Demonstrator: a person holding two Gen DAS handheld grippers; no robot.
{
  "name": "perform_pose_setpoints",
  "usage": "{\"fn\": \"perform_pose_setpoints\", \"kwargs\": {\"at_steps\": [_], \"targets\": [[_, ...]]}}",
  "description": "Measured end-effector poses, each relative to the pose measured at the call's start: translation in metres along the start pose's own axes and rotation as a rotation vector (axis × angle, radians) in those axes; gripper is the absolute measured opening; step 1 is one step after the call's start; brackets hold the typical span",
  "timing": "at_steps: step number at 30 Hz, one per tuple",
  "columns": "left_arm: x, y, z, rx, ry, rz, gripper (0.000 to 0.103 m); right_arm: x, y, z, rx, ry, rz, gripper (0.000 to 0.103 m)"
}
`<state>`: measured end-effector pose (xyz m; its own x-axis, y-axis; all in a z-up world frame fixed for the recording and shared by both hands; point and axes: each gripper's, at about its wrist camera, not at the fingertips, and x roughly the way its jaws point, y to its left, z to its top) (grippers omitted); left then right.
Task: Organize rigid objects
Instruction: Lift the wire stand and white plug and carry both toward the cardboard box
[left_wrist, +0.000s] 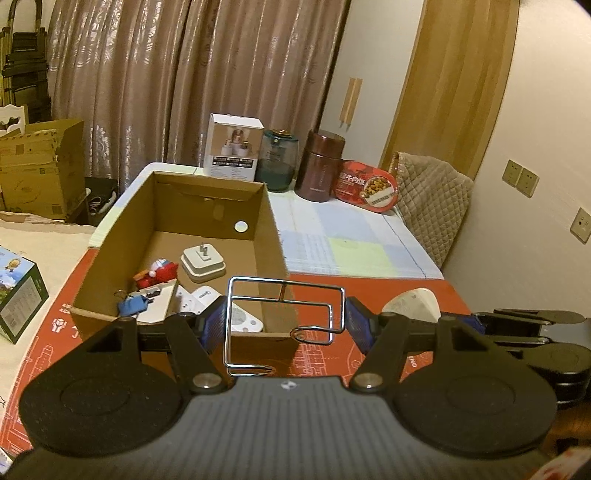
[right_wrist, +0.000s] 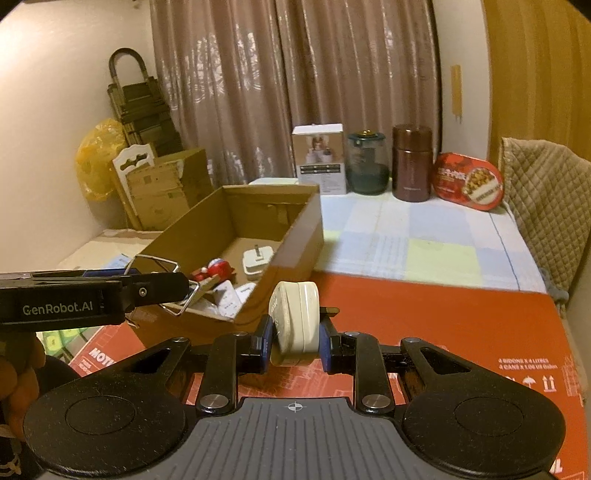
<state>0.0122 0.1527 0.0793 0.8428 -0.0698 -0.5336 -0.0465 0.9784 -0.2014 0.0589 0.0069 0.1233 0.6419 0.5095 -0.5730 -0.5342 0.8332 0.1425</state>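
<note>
My left gripper (left_wrist: 286, 319) is shut on a bent chrome wire frame (left_wrist: 258, 280), its blue pads pressing on the two sides. The frame hangs over the near end of an open cardboard box (left_wrist: 269, 221). Inside the box lie a white plug adapter (left_wrist: 202, 262), a red toy (left_wrist: 157, 277), a blue key tag (left_wrist: 131, 305) and white remotes. My right gripper (right_wrist: 295, 341) is shut on a cream round case (right_wrist: 295, 310) held on edge, just right of the box (right_wrist: 295, 236). In the left wrist view that case (left_wrist: 410, 302) shows to the right of the frame.
The box stands on a red printed cardboard sheet (right_wrist: 443, 317) over a checked tablecloth. A white product box (left_wrist: 232, 147), a teal jar (left_wrist: 277, 162), a brown flask (left_wrist: 319, 166) and a red oval tin (left_wrist: 365, 186) line the far edge. A quilted chair back (left_wrist: 432, 206) stands at right.
</note>
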Motion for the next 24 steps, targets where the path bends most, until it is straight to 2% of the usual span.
{"fn": "perform_pose_setpoints", "kwargs": {"at_steps": [14, 24], "targets": [[0.009, 0.034, 0.016, 0.012, 0.003, 0.040, 0.063, 0.028, 0.018, 0.013, -0.049, 0.025, 0.036, 0.022], [0.020, 0.066, 0.045, 0.083, 0.004, 0.072, 0.063, 0.053, 0.034, 0.032, -0.081, 0.030, 0.067, 0.022]]}}
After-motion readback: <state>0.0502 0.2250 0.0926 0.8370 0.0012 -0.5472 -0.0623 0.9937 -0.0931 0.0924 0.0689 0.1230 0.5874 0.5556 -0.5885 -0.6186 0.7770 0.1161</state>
